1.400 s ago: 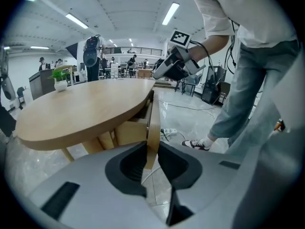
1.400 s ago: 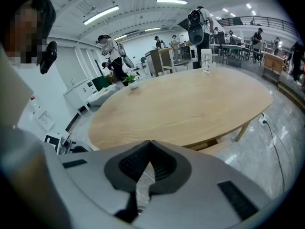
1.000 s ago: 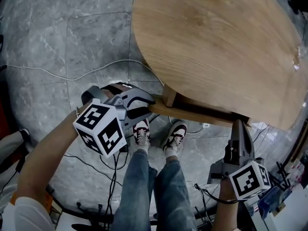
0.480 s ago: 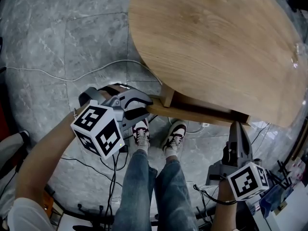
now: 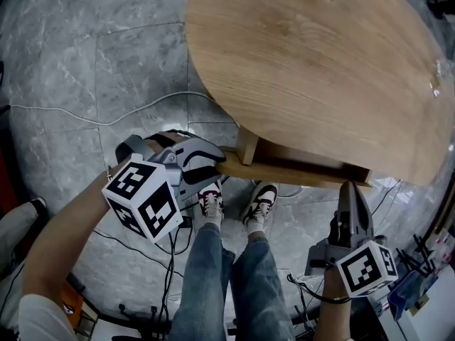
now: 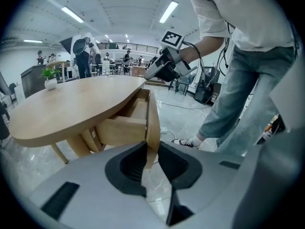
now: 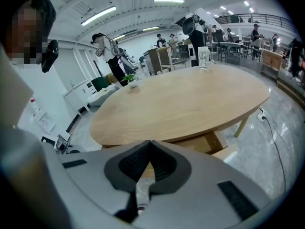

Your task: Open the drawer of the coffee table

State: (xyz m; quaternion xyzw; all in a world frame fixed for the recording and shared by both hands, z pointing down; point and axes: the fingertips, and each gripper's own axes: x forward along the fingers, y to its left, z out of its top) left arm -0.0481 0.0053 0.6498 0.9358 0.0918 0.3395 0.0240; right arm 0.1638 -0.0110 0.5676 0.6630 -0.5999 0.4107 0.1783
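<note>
One drawer (image 5: 291, 170) hangs under the near edge of the oval wooden counter (image 5: 320, 62), pulled partway out so its open box shows below the top in the left gripper view. Its front panel runs along the counter's edge, just above the person's feet.

The left claw (image 5: 222, 158) pinches the left end of that front panel. In the left gripper view the panel's thin edge stands upright between the two dark pads (image 6: 136, 163), which press on it from either side. The right claw (image 5: 350, 187) hangs just beside the panel's right end. Its two tips are pressed together with nothing between them, and whether it touches the wood I cannot tell. Each claw carries one marker cube, two in all, the left (image 5: 142, 199) and the right (image 5: 366, 267).

On the counter stand one small potted plant (image 7: 131, 80) and one clear glass (image 7: 203, 57), well apart, both toward its far side.

Below the drawer are the person's two shoes (image 5: 210, 201), side by side on the grey marbled floor (image 5: 106, 48). One white cable (image 5: 106, 121) crosses the tiles left of the counter, and several black cables lie round the feet.
</note>
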